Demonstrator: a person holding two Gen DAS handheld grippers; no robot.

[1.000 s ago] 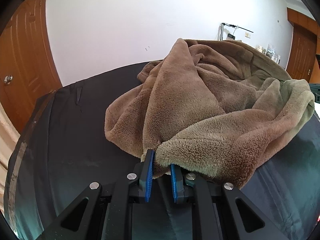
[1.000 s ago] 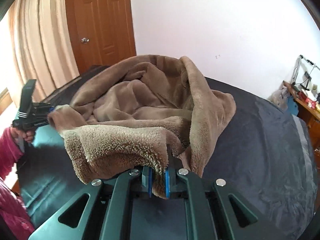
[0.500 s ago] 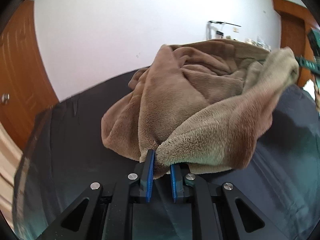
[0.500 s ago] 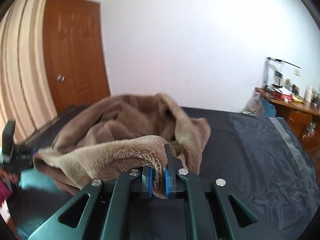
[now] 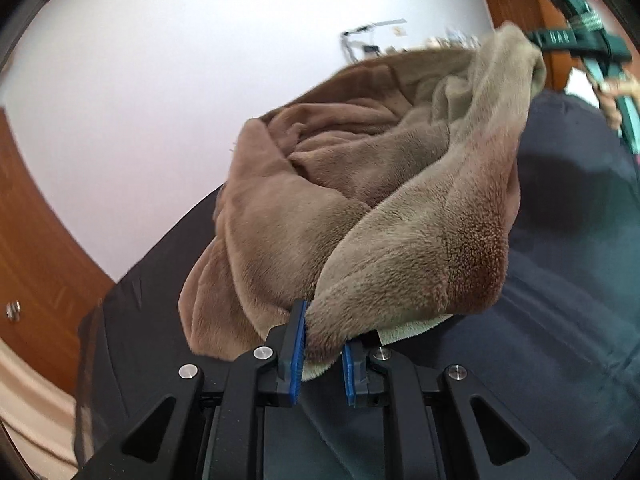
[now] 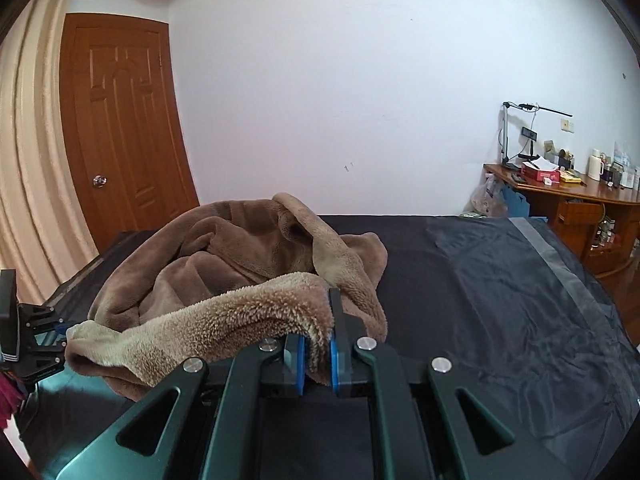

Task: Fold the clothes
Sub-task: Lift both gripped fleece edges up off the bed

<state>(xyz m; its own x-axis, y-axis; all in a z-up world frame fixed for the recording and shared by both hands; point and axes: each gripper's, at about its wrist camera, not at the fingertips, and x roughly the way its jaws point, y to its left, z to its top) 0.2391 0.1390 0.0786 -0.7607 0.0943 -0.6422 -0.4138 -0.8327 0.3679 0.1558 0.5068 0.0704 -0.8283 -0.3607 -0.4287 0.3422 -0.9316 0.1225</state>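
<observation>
On the dark bedsheet (image 6: pixel 500 300): one brown plush fleece garment (image 5: pixel 340 200), heaped, one hem lifted between tools. Left gripper (image 5: pixel 322 354) and right gripper (image 6: pixel 316 360) each pinch a hem corner. Soft, bulky, limp; likely sags; best held at edges. Sleeves, collar, overall shape buried in folds.

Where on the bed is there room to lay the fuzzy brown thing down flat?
The dark sheet is bare between the brown fleece garment and the wooden desk: plenty of room. Toward the door it is crowded: the bunched garment, pinched by both the left gripper and the right gripper.
</observation>
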